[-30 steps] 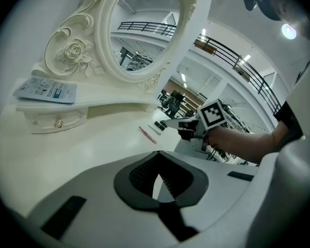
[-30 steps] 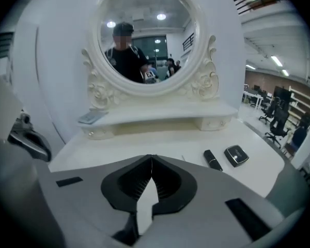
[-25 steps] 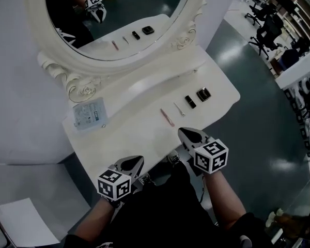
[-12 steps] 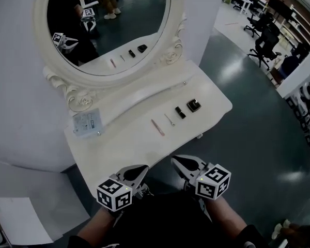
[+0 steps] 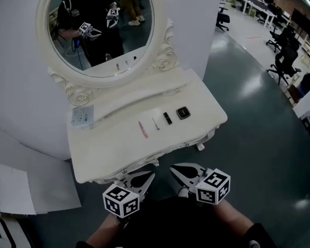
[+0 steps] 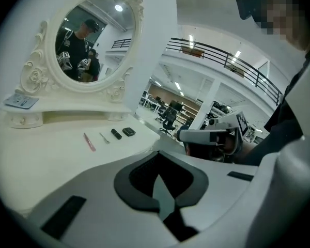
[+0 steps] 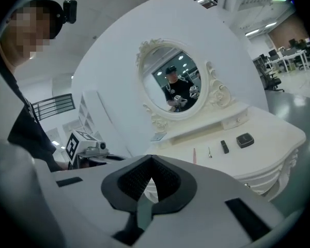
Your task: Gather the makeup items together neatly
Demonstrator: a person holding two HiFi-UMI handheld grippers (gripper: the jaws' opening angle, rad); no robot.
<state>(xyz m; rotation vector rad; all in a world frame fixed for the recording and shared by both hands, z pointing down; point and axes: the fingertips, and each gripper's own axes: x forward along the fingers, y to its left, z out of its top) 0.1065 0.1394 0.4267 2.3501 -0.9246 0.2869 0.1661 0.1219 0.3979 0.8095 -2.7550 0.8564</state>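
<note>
**Dressing table** (image 5: pixel 119 148): white, curved front, raised back shelf. Stands against a white wall on a dark green floor.

**Oval mirror** (image 5: pixel 163 61): white carved frame, upright at the back of the table. Glass reflects the person w/ both grippers.

**Makeup items**, 4 pcs, in one short row mid-table, near each other but not touching. L to R in head view:
1. pink stick (image 5: pixel 142 129), longest pc
2. thin silver tool (image 5: pixel 155 124); type can't be told
3. black tube (image 5: pixel 167 118)
4. black square compact (image 5: pixel 183 112), lid down

**Card** (image 5: pixel 82 115): pale blue, flat on the back shelf at L end, well apart from the row.

**L gripper** (image 5: pixel 147 179): jaws together, nothing between them. Held off the table, just below its front edge in head view, well apart from the row.

**R gripper** (image 5: pixel 178 170): jaws together, empty. Beside L gripper, likewise off the table.

**Misc.**: paper sheets (image 5: pixel 20 190) on the floor at L; office chairs (image 5: pixel 284 61) far R.
</note>
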